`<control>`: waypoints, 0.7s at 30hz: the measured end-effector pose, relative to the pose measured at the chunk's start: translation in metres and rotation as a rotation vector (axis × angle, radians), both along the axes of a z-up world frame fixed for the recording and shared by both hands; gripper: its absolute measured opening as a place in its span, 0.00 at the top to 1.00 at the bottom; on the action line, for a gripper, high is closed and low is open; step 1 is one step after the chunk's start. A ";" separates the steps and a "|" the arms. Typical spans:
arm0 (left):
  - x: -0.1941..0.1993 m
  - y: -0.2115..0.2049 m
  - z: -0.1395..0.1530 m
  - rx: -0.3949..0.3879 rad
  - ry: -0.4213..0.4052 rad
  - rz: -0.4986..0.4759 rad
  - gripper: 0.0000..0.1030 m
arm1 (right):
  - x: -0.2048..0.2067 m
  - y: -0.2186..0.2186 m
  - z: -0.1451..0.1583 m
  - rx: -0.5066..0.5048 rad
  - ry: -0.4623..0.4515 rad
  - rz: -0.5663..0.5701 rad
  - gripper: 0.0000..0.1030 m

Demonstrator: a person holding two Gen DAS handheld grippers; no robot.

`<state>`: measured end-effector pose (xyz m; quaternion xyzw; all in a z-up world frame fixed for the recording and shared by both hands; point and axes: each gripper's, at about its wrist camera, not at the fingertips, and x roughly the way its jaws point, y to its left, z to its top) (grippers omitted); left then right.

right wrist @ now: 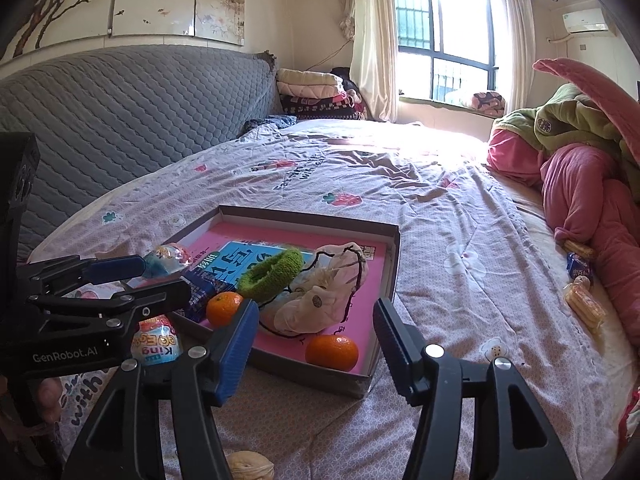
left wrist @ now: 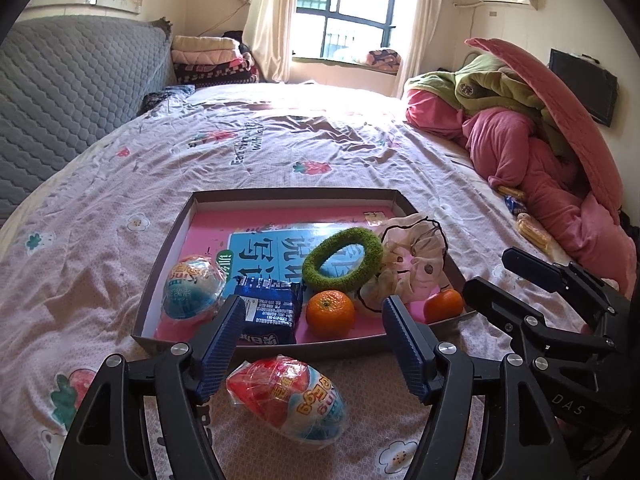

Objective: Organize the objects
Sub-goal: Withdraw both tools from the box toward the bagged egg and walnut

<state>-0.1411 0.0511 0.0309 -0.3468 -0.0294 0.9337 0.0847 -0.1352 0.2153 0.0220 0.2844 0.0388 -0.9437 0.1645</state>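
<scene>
Just ahead of the left gripper (left wrist: 312, 344), a red-and-blue wrapped toy egg (left wrist: 286, 396) lies on the floral bedsheet (left wrist: 100, 208), outside the near wall of the shallow cardboard tray (left wrist: 160, 256). The egg sits low between the two blue-padded fingers (left wrist: 222, 340), which stand spread wide on either side and touch nothing; nothing is pinched.

Inside the tray, on its pink printed floor, a second wrapped egg (left wrist: 192, 290) rests at the left, a blue snack packet (left wrist: 268, 314) just beside it, then a mandarin (left wrist: 330, 314), a green fuzzy ring (left wrist: 342, 258), a pale scrunchie (left wrist: 412, 268) and another mandarin (left wrist: 443, 304) at the right corner.

From the right wrist view, the right gripper (right wrist: 316, 340) hovers over the tray's near right corner, its fingers also spread apart and empty, with the corner mandarin between and beyond them. The left gripper shows at that view's left edge, above the outside egg. A beige round object (right wrist: 250, 466) lies on the sheet near the bottom edge.
</scene>
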 end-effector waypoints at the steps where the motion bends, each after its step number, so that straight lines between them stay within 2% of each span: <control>1: 0.002 0.000 0.002 0.000 0.001 0.002 0.29 | 0.001 0.000 0.001 -0.002 0.006 0.002 0.41; 21: 0.033 -0.003 0.021 -0.036 0.041 0.062 0.27 | 0.021 0.000 0.017 -0.016 0.068 0.020 0.38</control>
